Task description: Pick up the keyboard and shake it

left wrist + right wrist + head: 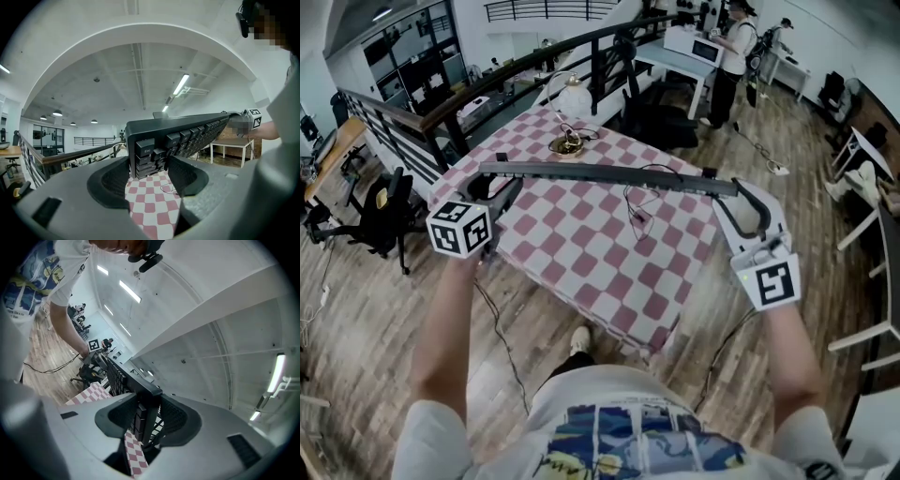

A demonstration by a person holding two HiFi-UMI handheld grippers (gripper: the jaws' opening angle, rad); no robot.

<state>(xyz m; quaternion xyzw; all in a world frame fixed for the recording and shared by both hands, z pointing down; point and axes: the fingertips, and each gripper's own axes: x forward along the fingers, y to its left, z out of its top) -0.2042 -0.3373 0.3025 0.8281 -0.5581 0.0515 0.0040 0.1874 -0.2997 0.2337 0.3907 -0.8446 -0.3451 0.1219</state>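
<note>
The keyboard (609, 176) hangs above the checkered desk (609, 281). The left gripper (499, 190) is clamped on its 9 o'clock end, the right gripper (739, 202) on its 3 o'clock end. Hard shaking could slip either narrow grip, or snag the cable (637, 214) trailing beneath.

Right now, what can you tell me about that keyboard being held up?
The keyboard is a long, dark, plastic-looking board with black keys, Esc at its left end. It hangs clear above the pink checkered table, tipped up on its long edge, roughly level, clamped at one end by the left tongs and at the other by the right tongs.
</note>
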